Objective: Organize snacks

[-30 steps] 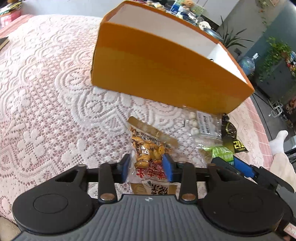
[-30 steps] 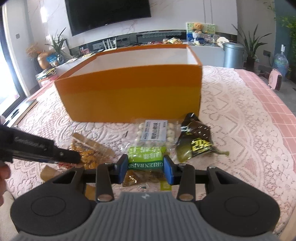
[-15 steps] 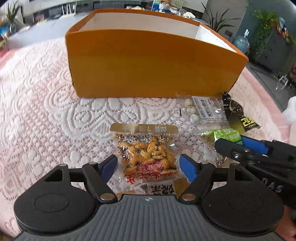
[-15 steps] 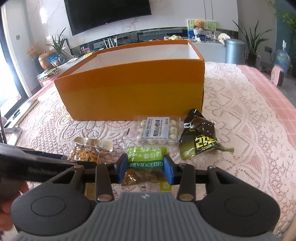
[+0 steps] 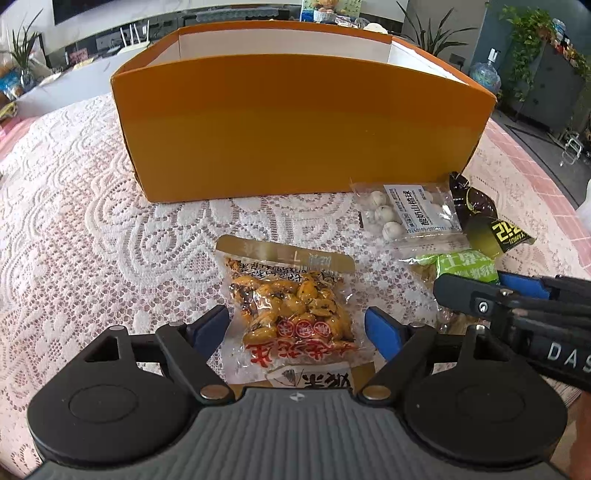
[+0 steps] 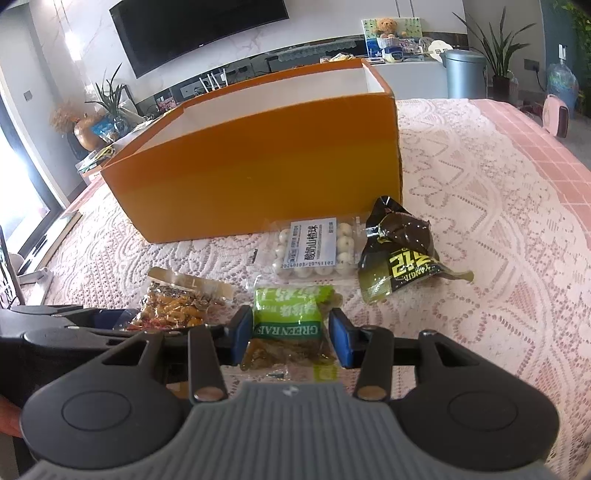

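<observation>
A white lace cloth [image 6: 480, 206] over a pink checked underlay covers the table [image 5: 55, 206] in the near ground. On the far wall, pale and marble-veined, hangs a large dark television [image 6: 199, 29]. Below it runs a long low cabinet [image 6: 406, 70] crowded with small items, a teddy bear [image 6: 386, 26] among them. A grey metal bin [image 6: 463, 74] stands at its right end, with a leafy potted plant [image 6: 498, 44] and a blue water jug [image 6: 561, 83] further right. To the left, another plant [image 6: 110, 99] sits near a bright window [image 6: 14, 177]. Daylight fills the room. A dark cabinet with trailing greenery [image 5: 532, 33] stands far right.
</observation>
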### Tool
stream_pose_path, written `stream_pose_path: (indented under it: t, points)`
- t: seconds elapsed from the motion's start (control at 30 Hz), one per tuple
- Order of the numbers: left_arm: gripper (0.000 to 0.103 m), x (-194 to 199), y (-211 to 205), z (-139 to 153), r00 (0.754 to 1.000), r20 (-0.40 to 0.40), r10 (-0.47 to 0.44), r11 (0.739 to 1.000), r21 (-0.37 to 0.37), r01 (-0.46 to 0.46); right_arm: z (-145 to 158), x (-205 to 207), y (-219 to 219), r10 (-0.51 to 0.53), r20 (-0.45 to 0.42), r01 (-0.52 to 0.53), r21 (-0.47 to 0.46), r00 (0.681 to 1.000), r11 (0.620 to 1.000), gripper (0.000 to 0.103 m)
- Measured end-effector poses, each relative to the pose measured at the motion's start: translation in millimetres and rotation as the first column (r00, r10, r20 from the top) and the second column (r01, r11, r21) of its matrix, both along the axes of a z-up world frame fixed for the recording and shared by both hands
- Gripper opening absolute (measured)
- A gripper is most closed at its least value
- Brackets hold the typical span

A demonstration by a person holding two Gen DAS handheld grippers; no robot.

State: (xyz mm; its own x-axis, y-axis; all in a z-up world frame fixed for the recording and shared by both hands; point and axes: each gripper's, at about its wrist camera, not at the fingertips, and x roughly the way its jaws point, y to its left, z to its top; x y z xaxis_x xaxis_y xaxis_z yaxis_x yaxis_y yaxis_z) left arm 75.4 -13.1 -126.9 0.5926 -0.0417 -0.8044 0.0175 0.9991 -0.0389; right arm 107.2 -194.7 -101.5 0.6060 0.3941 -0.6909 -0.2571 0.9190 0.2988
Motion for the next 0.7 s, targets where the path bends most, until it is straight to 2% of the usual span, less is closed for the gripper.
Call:
stream_pose_path:
  t: [0.13,0.3,0.37,0.43,0.47,0.7]
  points:
    - [0.097,-3.5,0.3,-1.2,1.0,0.027,0.009,1.0,-0.001,-0.009,-0.3,0.5,-1.2,-0.004,-0.004,0.004,0.006,1.0,1.0,0.044]
    - [0.096,-2.7,-1.9,0.3,1.0,0.022,0.016,1.0,0.007,-0.016,-0.3,0.8,-1.9,-0.01,-0.004,0.01,0.006,1.0,1.0,0.044]
    - [0.085,-5.8,-1.5,0.9,0.999,0.037,-0.007,1.0,-0.009,0.007,-0.2,0.6,-1.8,-0.008,-0.004,0.008,0.004,1.0,1.0,0.044]
    - [0.081,-8.3,-0.2,2.7,0.998,0.057,-0.021,0.999,-0.024,0.023,0.0,-0.2,-0.6,-0.003,0.002,0.003,-0.004,1.0,1.0,0.043]
    - [0.07,-9.7,0.5,3.7,0.998,0.066,-0.018,0.999,-0.026,0.02,0.4,-0.8,0.1,-0.001,0.007,0.001,-0.008,1.0,1.0,0.043]
    - [0.066,-14.2,10.2,11.8,0.995,0.097,-0.017,0.996,-0.09,0.026,4.0,-4.0,3.0,0.005,0.028,-0.004,-0.036,1.0,0.999,0.039]
